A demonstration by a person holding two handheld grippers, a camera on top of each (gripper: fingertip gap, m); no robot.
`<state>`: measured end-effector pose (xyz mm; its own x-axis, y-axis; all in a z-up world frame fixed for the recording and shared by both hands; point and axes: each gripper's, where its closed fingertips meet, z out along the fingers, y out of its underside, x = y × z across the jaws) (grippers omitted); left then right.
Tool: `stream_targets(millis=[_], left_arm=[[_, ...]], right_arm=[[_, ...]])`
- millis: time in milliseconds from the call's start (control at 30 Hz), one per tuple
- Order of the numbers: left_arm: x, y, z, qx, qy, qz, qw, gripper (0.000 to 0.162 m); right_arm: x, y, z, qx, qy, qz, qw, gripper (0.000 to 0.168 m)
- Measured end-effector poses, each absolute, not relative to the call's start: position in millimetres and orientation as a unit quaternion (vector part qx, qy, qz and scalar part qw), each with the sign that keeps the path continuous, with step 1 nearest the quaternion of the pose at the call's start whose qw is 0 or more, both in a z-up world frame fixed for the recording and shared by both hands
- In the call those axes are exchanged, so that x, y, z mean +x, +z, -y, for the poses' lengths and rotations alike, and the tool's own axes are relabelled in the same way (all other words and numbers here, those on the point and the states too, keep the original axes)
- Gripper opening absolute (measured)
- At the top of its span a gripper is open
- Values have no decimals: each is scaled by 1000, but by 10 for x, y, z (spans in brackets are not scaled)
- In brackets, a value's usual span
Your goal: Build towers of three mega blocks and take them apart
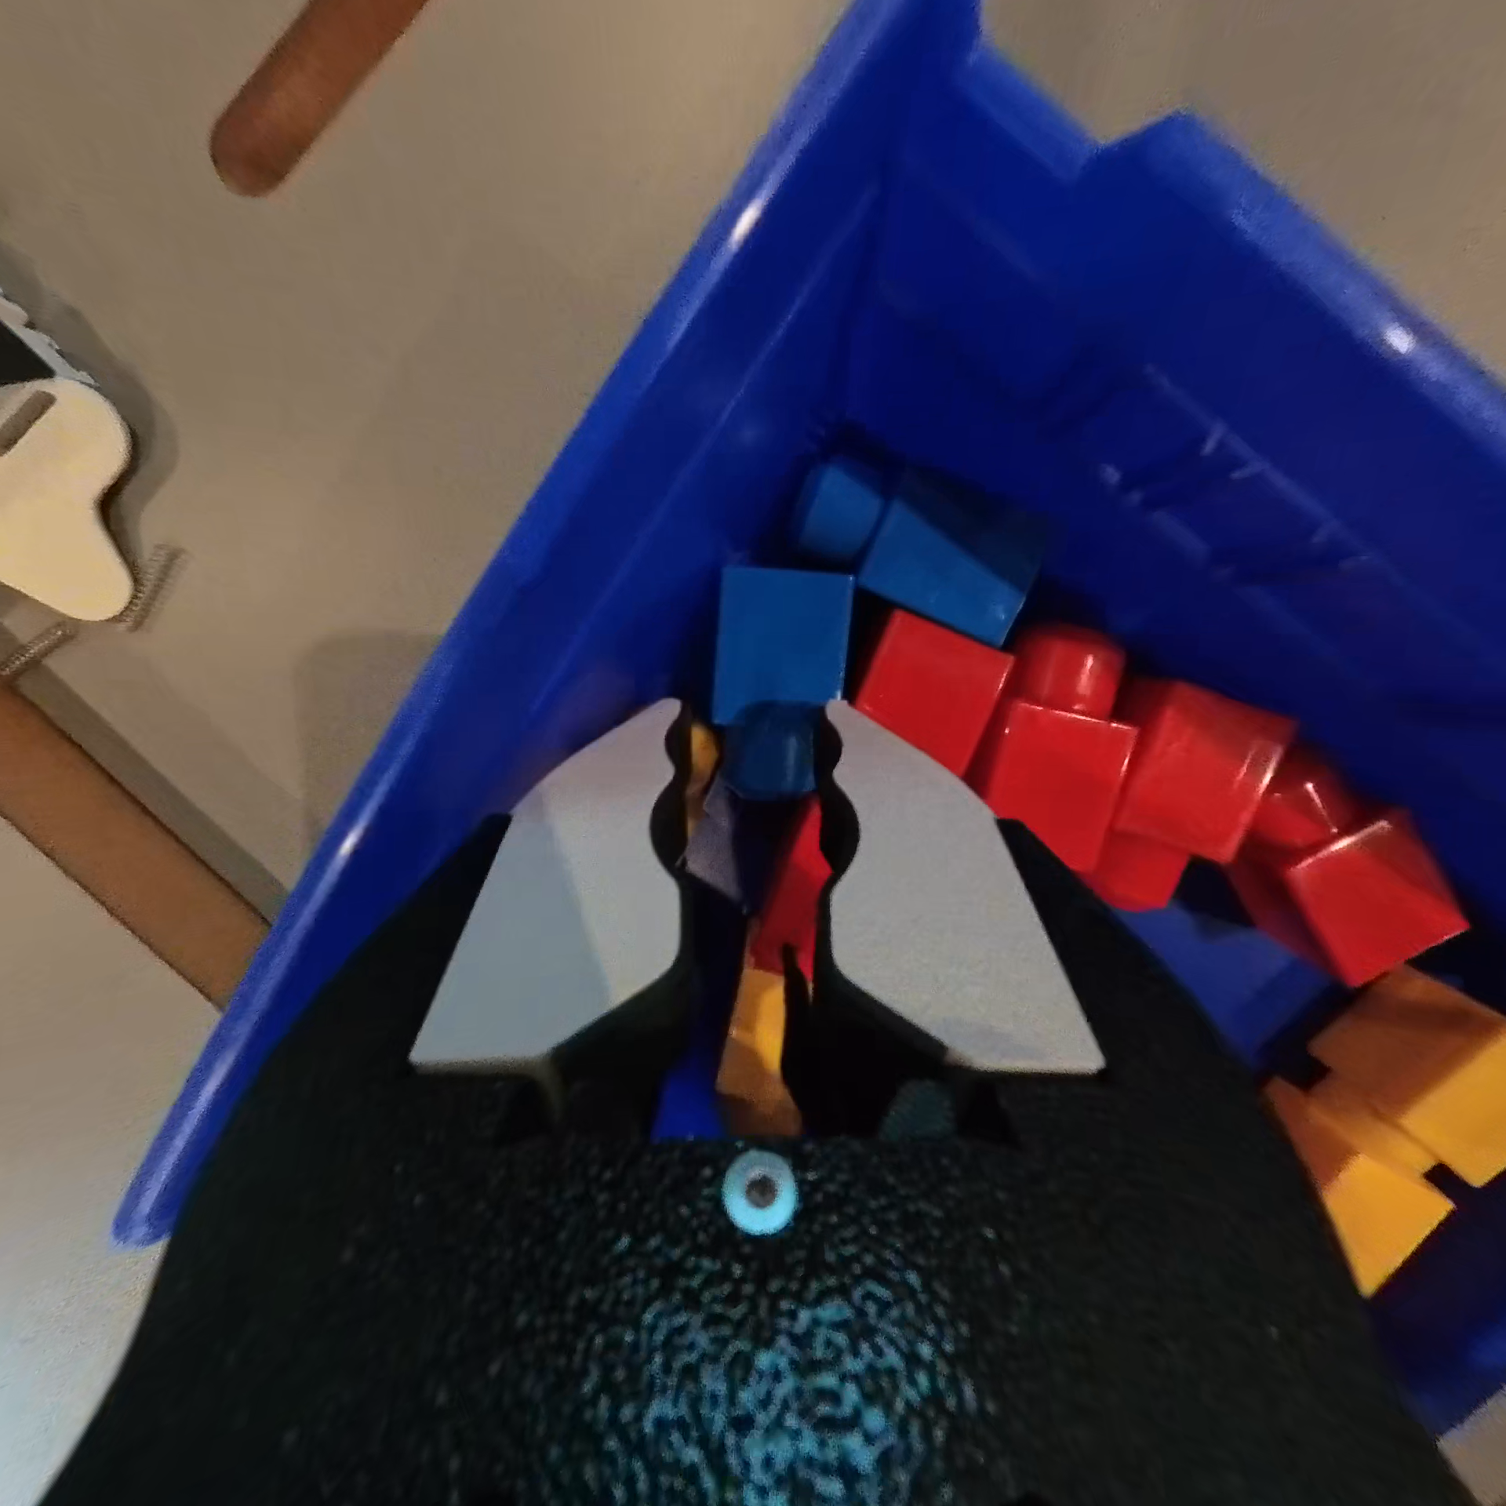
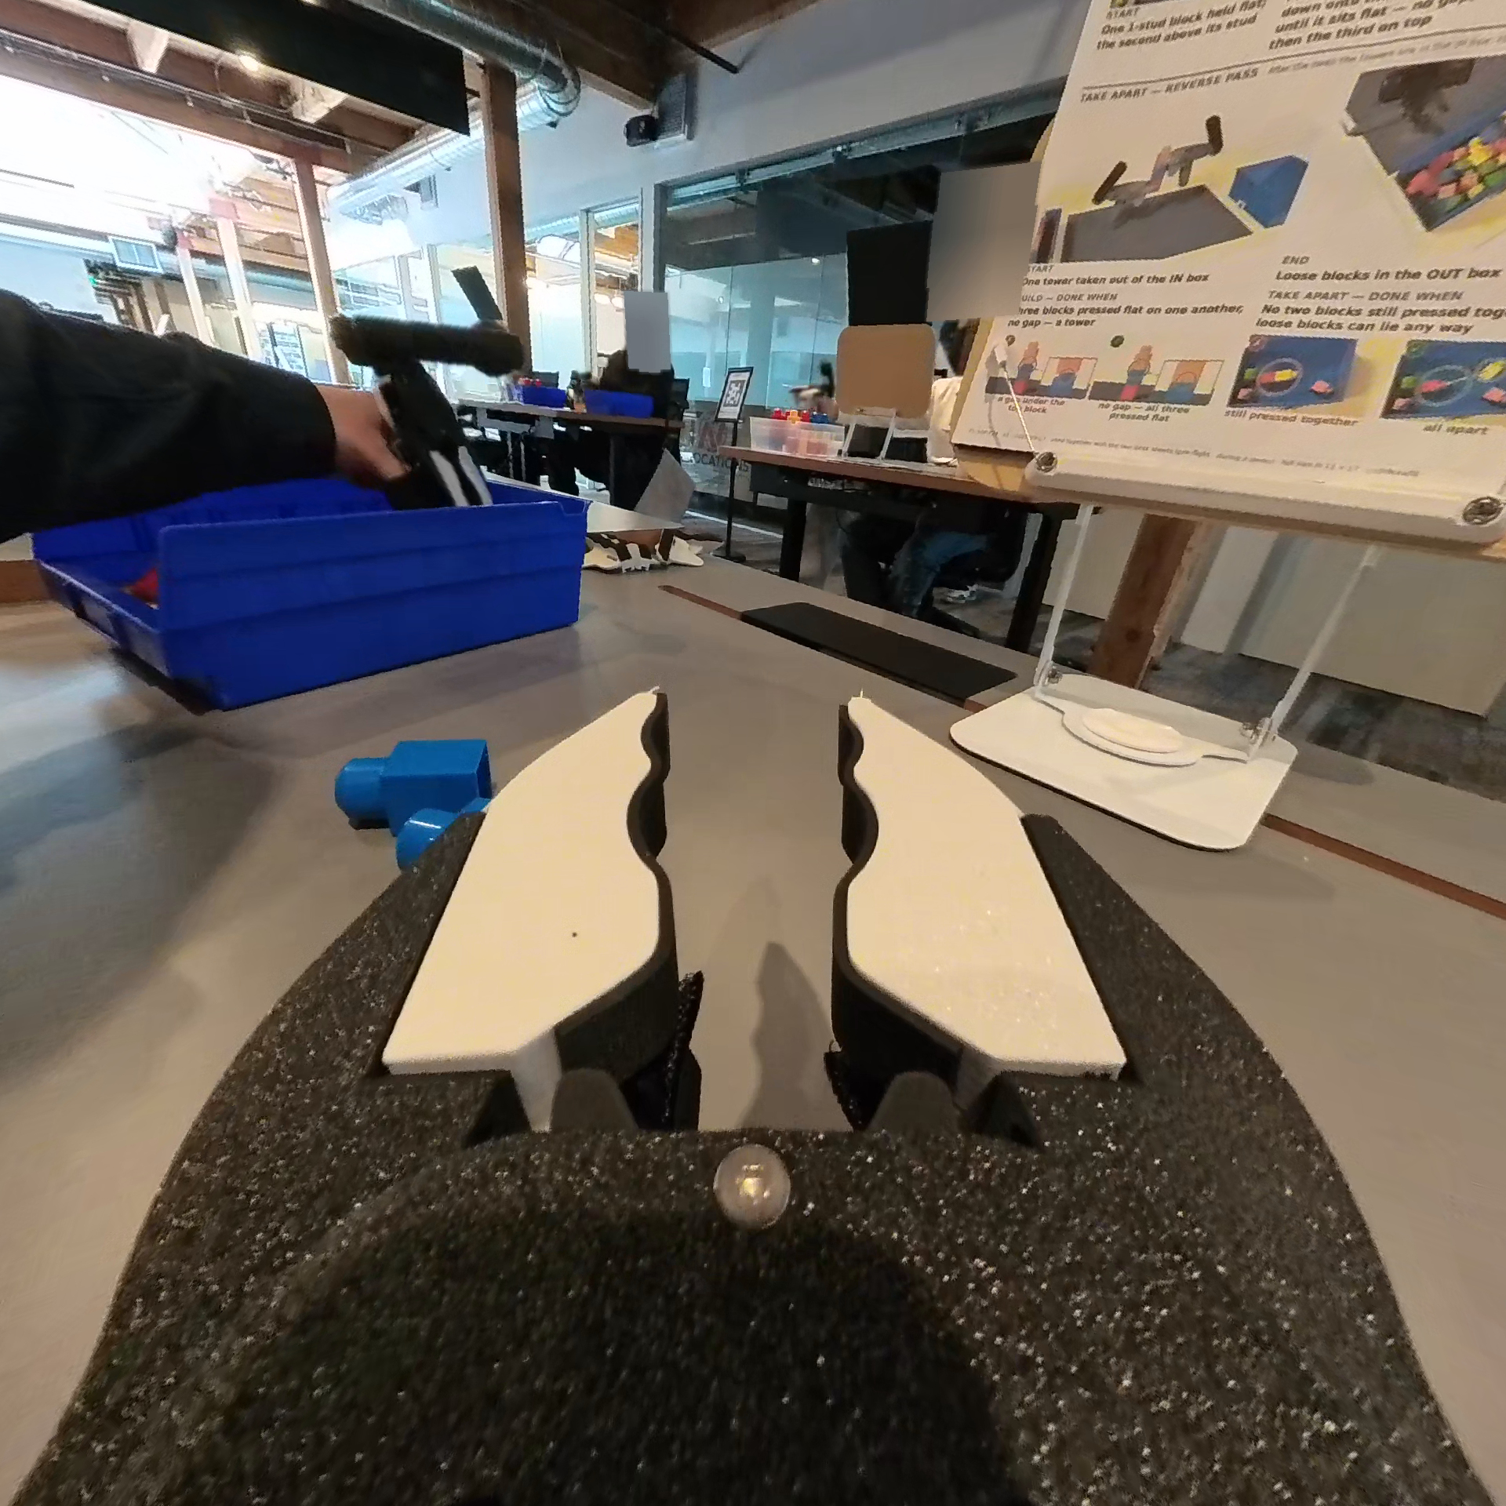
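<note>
Block (image 1: 778,644) blue, 1 stud, clamped in left gripper (image 1: 754,733) jaws | right gripper (image 2: 754,717) jaws apart, empty

Lay jumbled in a blue bin (image 1: 570,570): blue one-stud blocks (image 1: 945,570) toward the far corner, red blocks (image 1: 1059,758) beside them, yellow blocks (image 1: 1418,1141) nearer. One blue block (image 1: 778,652) gripped by its stud. Two further blue blocks (image 2: 416,782) rested on their sides on the table (image 2: 244,937).

Daylight poured from blown-out windows (image 2: 73,204) at the far left, while the left wrist view was dim and motion-blurred. Soft shadows lay on the counter (image 2: 758,652); wide-angle distortion bent the edges.
</note>
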<state>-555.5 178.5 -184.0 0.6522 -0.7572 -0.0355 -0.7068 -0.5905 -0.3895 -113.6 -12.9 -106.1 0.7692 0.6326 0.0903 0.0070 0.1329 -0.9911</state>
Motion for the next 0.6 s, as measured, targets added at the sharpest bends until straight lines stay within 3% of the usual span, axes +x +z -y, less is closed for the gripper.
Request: stream_targets(millis=[600], left_arm=[[-5501,-1972,-1797,-909,-59,-383,151,42]], right_arm=[[-1178,-1107,120,-624,223,266,700,39]])
